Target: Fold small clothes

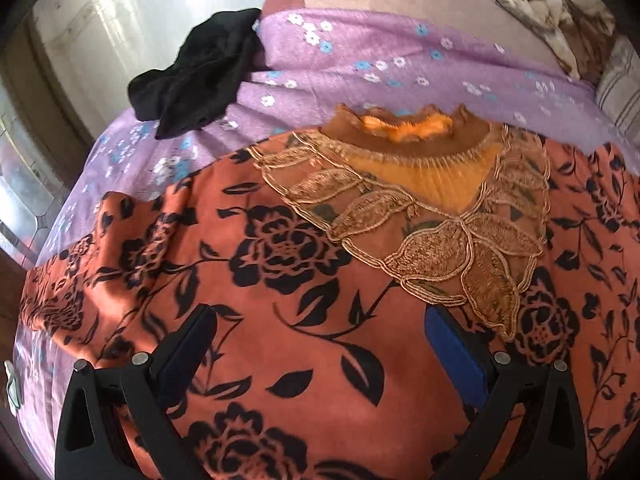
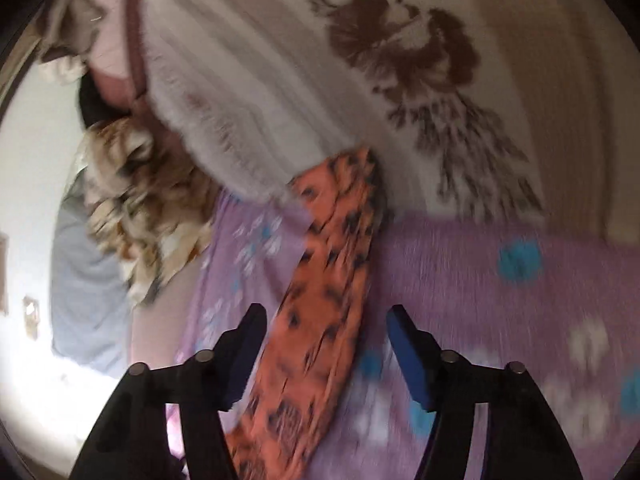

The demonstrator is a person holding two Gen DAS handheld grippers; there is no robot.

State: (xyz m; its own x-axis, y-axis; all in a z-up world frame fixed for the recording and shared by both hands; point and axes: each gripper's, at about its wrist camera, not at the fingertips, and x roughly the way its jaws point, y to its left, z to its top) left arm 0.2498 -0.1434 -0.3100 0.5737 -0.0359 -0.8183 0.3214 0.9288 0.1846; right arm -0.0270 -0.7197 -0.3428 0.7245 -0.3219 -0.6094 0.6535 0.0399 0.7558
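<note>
The left gripper (image 1: 320, 328) stood wide open above the orange dress (image 1: 280, 280), its 2 fingers spread far apart with printed cloth showing between them; neither pad pressed on the cloth, and whether the tips touched it could not be told. The dress lay spread flat on the purple bedsheet (image 1: 360, 64), neck end away from the camera. It was rust orange with black roses and leaves, and a gold embroidered yoke (image 1: 440, 240) of leaf shapes ran round a pleated orange neck panel with a frilled collar. Its left side was rumpled into folds near the bed's edge. Beyond it, at the far left of the sheet, a black garment (image 1: 196, 72) lay crumpled, well apart from the dress. At the far right were a brown and cream patterned cloth (image 1: 552, 8) and a striped cushion.

In the right wrist view, which was blurred, the right gripper (image 2: 324, 352) was about half open. A narrow strip of the same dress (image 2: 320, 300), orange with black marks, ran up between its 2 fingers across the purple sheet (image 2: 500, 300) with blue and white flowers; the pads did not close on it. The strip's far end reached a cream blanket (image 2: 320, 80) with a brown flower print. To the left lay a crumpled brown and cream cloth (image 2: 136, 208).
</note>
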